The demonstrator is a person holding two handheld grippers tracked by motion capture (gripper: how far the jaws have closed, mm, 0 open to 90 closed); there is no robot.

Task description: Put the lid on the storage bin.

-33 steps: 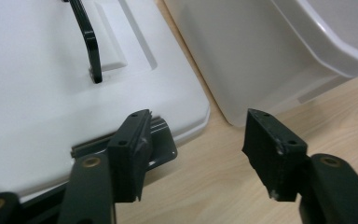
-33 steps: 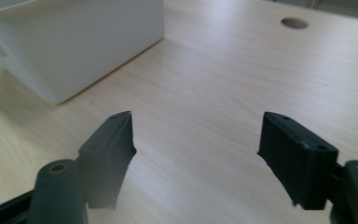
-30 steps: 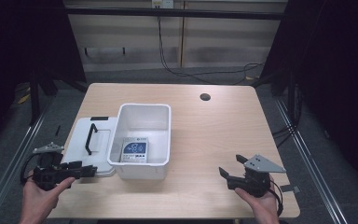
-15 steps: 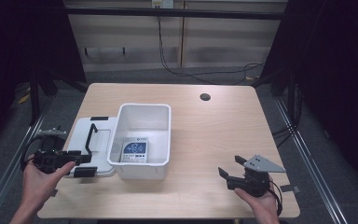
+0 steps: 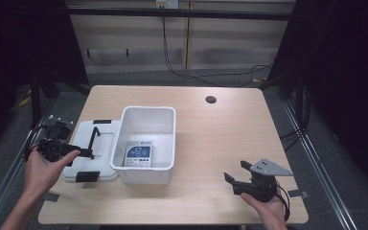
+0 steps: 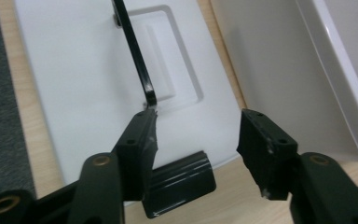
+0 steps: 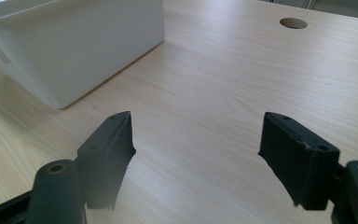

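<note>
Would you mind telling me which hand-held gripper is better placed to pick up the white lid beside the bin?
The left hand-held gripper: its open jaws are already over the lid, by its black handle. The right hand-held gripper is open over bare table, beyond the bin.

overall light: moderate, even over the table (image 5: 220, 139); surroundings fall to near black at both sides of the high view.
source: overhead, judging by short shadows under the white bin (image 5: 146, 143) and lid (image 5: 88, 155).
shadows: soft-edged; a faint one beside the bin wall (image 7: 74, 46) in the right gripper view.
glare: mild sheen on the lid's black clip (image 6: 179, 179); white plastic close to washed out in the left gripper view.
focus: high view slightly soft and grainy; right gripper (image 7: 196, 154) jaws blurred at near edges.
distortion: slight widening toward the gripper views' borders.
</note>
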